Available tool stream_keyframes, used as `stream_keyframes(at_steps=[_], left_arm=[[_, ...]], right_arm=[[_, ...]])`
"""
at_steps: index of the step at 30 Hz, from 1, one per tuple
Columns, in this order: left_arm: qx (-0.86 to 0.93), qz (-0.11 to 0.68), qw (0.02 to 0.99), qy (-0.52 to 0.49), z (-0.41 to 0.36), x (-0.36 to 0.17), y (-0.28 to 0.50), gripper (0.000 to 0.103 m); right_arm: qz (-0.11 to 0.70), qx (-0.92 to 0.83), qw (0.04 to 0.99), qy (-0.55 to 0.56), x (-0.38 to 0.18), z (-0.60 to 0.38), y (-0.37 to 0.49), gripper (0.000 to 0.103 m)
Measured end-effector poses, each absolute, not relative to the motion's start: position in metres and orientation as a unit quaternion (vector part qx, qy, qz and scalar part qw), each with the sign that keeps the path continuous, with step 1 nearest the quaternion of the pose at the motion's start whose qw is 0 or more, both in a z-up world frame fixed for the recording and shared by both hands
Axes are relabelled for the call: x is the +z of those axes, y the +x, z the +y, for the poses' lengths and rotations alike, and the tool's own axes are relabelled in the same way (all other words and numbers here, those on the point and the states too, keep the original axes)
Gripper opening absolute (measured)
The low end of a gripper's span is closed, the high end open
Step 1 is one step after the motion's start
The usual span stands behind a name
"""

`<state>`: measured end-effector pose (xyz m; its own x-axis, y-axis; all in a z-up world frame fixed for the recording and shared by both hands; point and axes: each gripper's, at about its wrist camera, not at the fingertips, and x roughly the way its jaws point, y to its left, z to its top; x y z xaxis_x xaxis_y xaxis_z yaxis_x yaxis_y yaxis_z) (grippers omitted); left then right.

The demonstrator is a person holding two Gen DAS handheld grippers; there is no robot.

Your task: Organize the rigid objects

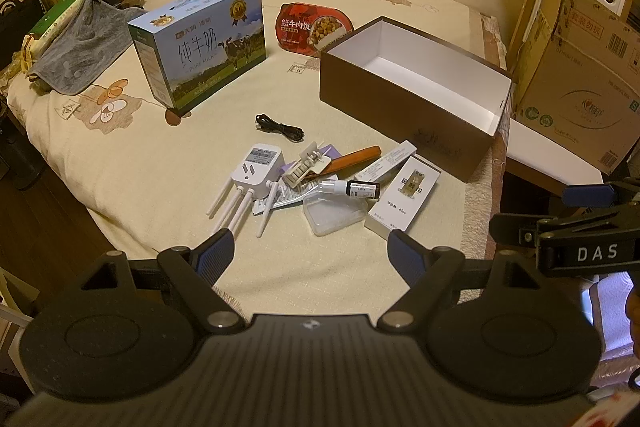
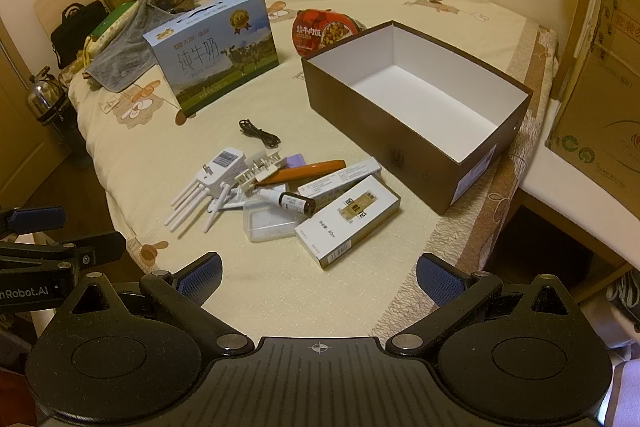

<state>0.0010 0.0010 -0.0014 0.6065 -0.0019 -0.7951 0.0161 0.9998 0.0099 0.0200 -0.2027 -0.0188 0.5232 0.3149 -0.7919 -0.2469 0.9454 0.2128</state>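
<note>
A heap of small items lies on the bed's cream cover: a white plug-in router with antennas (image 1: 258, 179) (image 2: 218, 179), an orange pen-like tool (image 1: 354, 157) (image 2: 308, 171), a dark dropper bottle (image 1: 356, 189) (image 2: 294, 203), a clear plastic case (image 1: 334, 215) (image 2: 268, 225), two white cartons (image 1: 404, 193) (image 2: 348, 223) and a black cable (image 1: 280, 129) (image 2: 260, 135). An empty brown box with a white inside (image 1: 420, 95) (image 2: 416, 107) stands to the right. My left gripper (image 1: 312, 253) and right gripper (image 2: 318, 273) hover open, short of the heap, holding nothing.
A blue milk carton (image 1: 200, 43) (image 2: 216, 51) and a red food tub (image 1: 312, 27) (image 2: 320, 29) stand behind the heap. A grey cloth (image 1: 78, 43), bags and boxes crowd the far left. Cardboard boxes (image 1: 580, 79) (image 2: 600, 99) stand off the bed's right edge.
</note>
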Motion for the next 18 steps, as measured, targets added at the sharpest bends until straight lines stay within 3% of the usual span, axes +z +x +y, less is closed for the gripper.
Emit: stream_keyframes(at_steps=[18], left_arm=[[-0.004,0.446,0.895,0.006,-0.010,-0.008,-0.002,0.081]], right_arm=[[0.463,0.161,0.871,0.037,-0.018,-0.201,0.021,0.101]])
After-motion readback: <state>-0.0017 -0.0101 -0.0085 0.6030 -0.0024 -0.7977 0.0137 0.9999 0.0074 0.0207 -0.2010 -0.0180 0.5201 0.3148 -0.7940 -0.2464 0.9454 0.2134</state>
